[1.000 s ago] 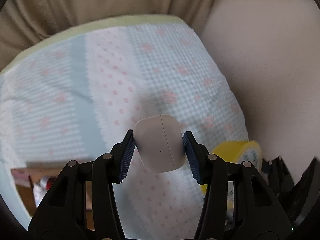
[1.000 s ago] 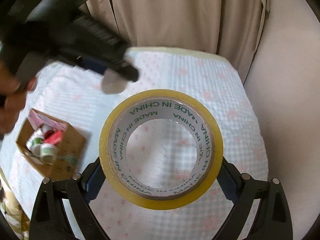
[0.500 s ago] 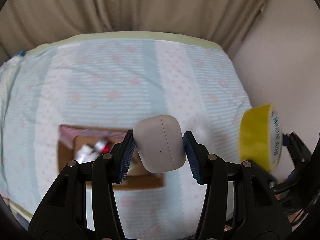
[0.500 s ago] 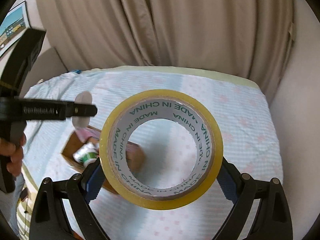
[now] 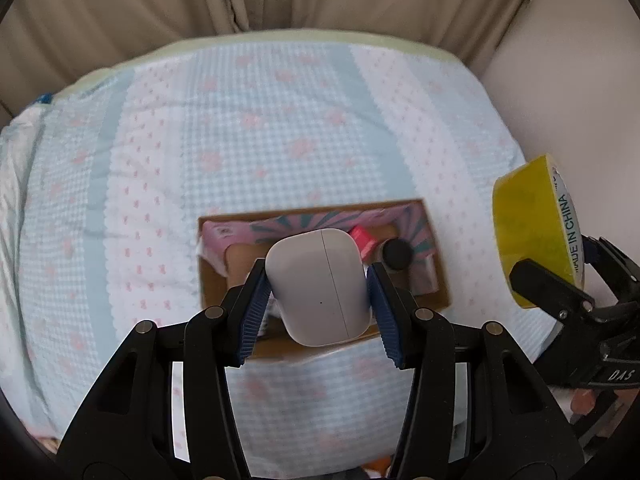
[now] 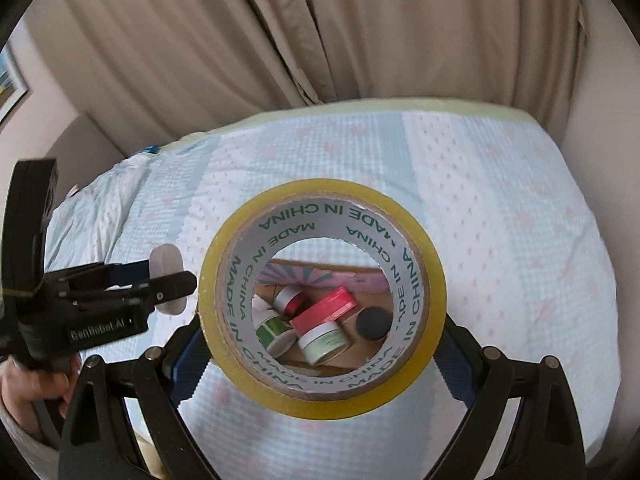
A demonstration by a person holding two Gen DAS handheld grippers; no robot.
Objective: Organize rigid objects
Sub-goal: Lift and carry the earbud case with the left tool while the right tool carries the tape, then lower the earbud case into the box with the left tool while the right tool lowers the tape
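Observation:
My left gripper (image 5: 318, 292) is shut on a white earbud case (image 5: 318, 280) and holds it in the air over an open cardboard box (image 5: 438, 280) on the bed. My right gripper (image 6: 320, 344) is shut on a roll of yellow tape (image 6: 424, 248). The tape also shows in the left wrist view (image 5: 524, 236) to the right of the box. Through the roll's hole I see the box (image 6: 352, 354) with several small jars, a red lid (image 6: 324, 308) and a black cap (image 6: 373, 323). The left gripper and the case (image 6: 166, 264) appear at the left in the right wrist view.
The box lies on a bed with a light blue and white checked cover (image 5: 240, 128) with pink dots. Beige curtains (image 6: 320, 40) hang behind the bed. A plain wall (image 5: 580, 80) stands on the right. A picture frame (image 6: 10, 84) hangs at far left.
Both grippers have swung over the bed toward the box. The box now lies right under the earbud case and shows through the tape roll's hole. Both grips are unchanged.

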